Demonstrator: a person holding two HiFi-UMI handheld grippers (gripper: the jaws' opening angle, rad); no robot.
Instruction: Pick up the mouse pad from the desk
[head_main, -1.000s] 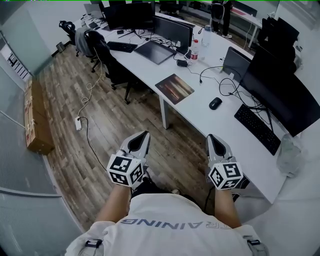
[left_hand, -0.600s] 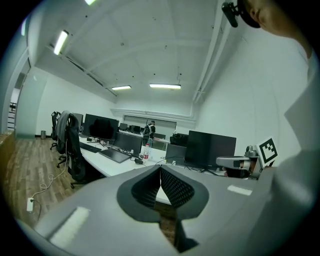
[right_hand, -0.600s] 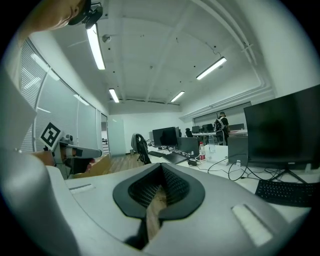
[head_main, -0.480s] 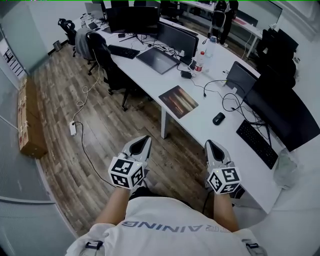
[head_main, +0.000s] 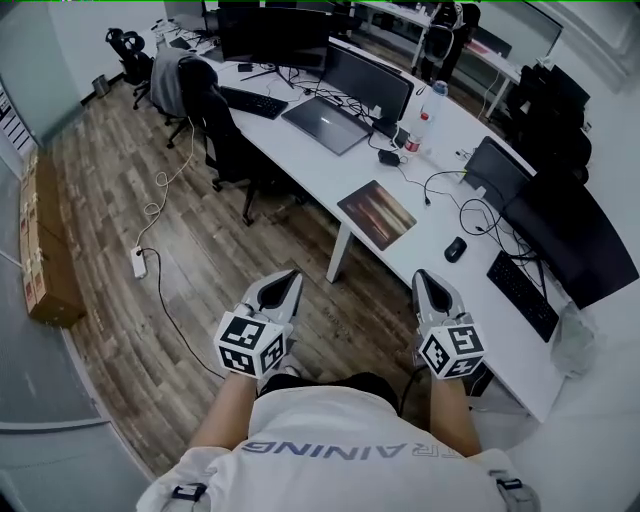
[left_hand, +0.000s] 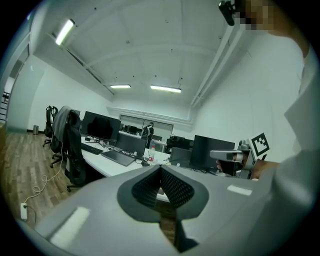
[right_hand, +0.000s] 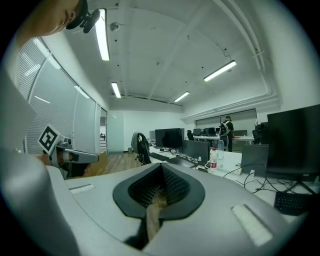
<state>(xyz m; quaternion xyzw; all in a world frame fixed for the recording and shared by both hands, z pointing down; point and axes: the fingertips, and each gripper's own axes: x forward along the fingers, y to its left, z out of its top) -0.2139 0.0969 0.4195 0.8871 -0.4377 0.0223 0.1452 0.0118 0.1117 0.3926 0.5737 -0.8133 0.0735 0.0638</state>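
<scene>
The mouse pad (head_main: 377, 213), a dark rectangle with an orange-brown picture, lies flat at the near edge of the long white desk (head_main: 300, 160) in the head view. My left gripper (head_main: 290, 276) and right gripper (head_main: 421, 277) are held side by side over the wooden floor, well short of the pad, both pointing toward the desk. Each is shut with nothing between its jaws. The left gripper (left_hand: 161, 170) shows closed jaws in its own view, with the right gripper (left_hand: 226, 155) beside it. In the right gripper view the right gripper (right_hand: 161, 168) is likewise closed.
Right of the pad lie a black mouse (head_main: 455, 249), cables and a keyboard (head_main: 518, 290) before dark monitors (head_main: 575, 240). Farther along the desk are a laptop (head_main: 330, 123) and a bottle (head_main: 424, 122). An office chair (head_main: 205, 95), a power strip (head_main: 138, 263) and a cardboard box (head_main: 40, 250) occupy the floor.
The desk and mouse pad have slid lower and rightward in the head view, so they are nearer. Both grippers keep the same shut pose, side by side.
</scene>
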